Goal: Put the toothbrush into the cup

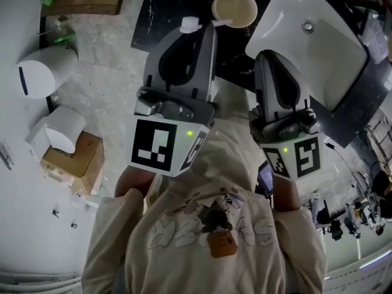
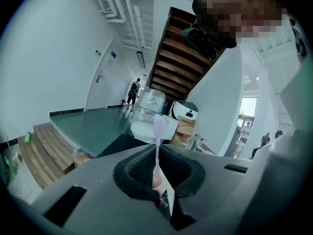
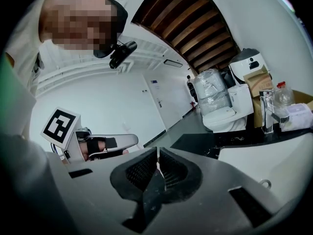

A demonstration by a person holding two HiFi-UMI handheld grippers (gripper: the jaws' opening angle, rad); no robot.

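The left tool [image 2: 157, 170] is pinched narrow on the foot of the toothbrush [image 2: 157, 138]. The lilac stem rises straight from between the pads, so its long axis continues the tool's own line and the bristle end leads.

From the head view, the cup [image 1: 234, 8] stands open-mouthed on the dark table [image 1: 160, 18]. The brush's pale head sits just left of the cup, near its rim and outside it. So the cup lies ahead and to the right of the brush tip, and this is the one gap that matters.

The right tool [image 3: 157, 168] has its jaws together on nothing. It hangs nearer the person than the cup and to the cup's right, by the white basin [image 1: 318, 48].

The left hand is the nearer one and already carries the brush. I judge the next move to be a short shift right over the rim, then tipping the brush down into the cup.
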